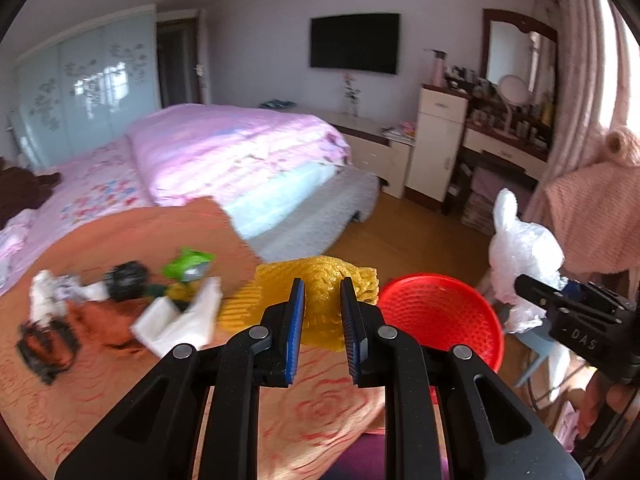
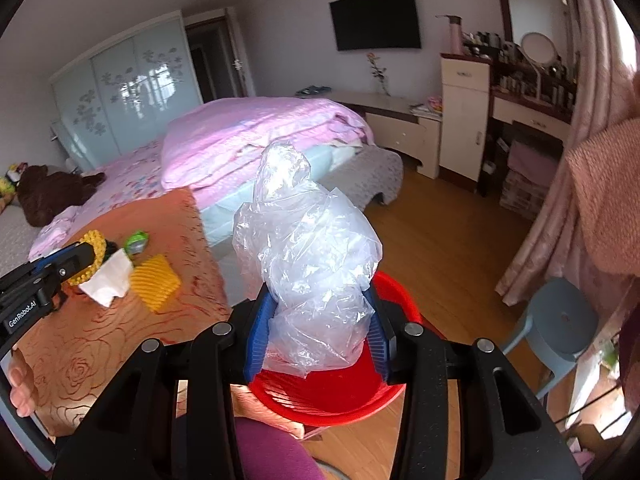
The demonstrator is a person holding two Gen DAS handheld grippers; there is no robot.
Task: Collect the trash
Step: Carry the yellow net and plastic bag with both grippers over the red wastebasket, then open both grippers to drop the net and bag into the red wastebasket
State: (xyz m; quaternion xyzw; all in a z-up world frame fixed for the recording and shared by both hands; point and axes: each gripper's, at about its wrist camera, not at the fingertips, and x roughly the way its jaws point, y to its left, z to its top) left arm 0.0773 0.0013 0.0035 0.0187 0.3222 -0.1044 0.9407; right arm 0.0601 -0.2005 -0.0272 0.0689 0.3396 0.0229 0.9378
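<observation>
My left gripper is shut on a yellow foam net and holds it above the orange-clothed table, beside the red basket. My right gripper is shut on a crumpled clear plastic bag and holds it over the red basket. The bag also shows in the left wrist view. On the table lie a white tissue, a green wrapper, a ridged yellow foam piece and dark scraps.
A bed with a pink quilt stands behind the table. A blue stool stands right of the basket on the wooden floor. A pink garment hangs at the right. A dresser and a wall TV line the far wall.
</observation>
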